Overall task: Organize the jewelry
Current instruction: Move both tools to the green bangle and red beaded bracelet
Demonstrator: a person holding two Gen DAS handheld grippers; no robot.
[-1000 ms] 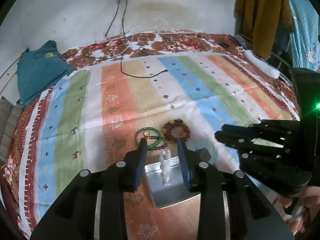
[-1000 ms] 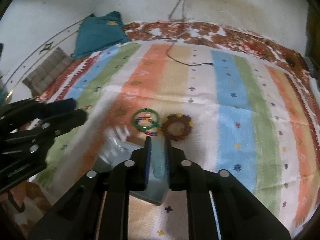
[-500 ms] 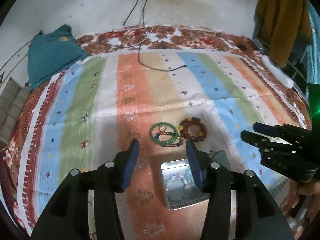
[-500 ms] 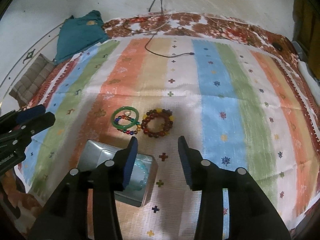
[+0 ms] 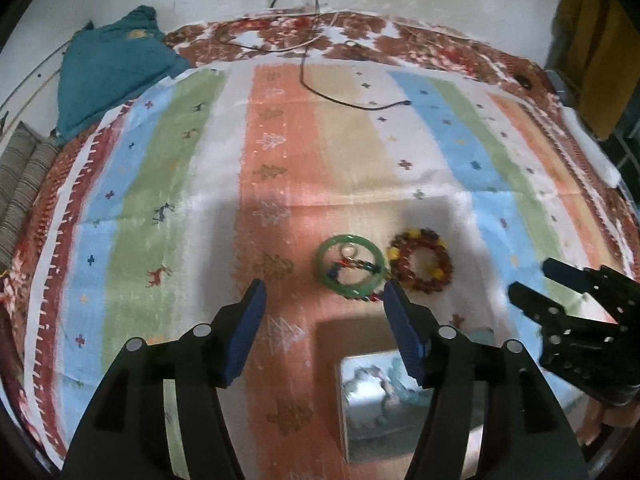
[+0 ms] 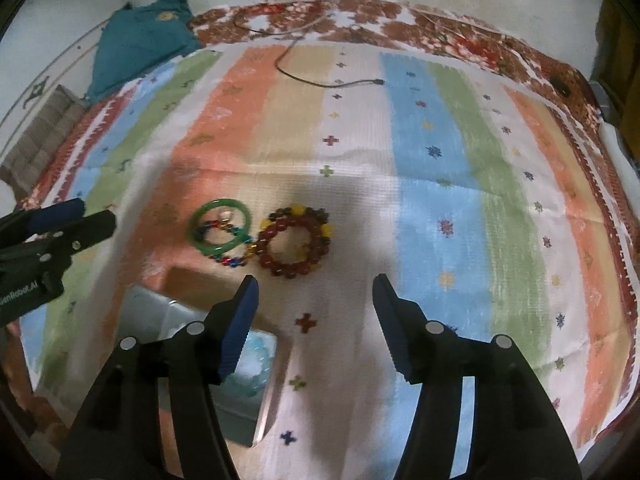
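A green bangle (image 5: 349, 265) (image 6: 219, 229) lies on the striped cloth with a multicoloured bead string (image 5: 362, 268) (image 6: 230, 256) across it. Beside it, to the right, lies a dark red and yellow bead bracelet (image 5: 421, 267) (image 6: 295, 241). A metal tin (image 5: 384, 400) (image 6: 168, 320) sits nearer me and holds a white bead bracelet (image 5: 374, 394) and a pale blue piece (image 6: 256, 360). My left gripper (image 5: 322, 300) hangs just short of the bangle, jaws opening, nothing between them. My right gripper (image 6: 314, 294) hovers just short of the red bracelet, jaws opening, empty.
A black cable (image 5: 340, 96) (image 6: 320, 80) trails across the far part of the striped cloth (image 5: 200, 200). A teal garment (image 5: 108, 72) (image 6: 140, 36) lies at the far left corner. A mustard cloth (image 5: 592, 40) hangs at the far right.
Both grippers went from nearly shut to open. The left let the white bracelet go into the tin. Both moved forward and down, from over the tin toward the bangle and red bracelet.
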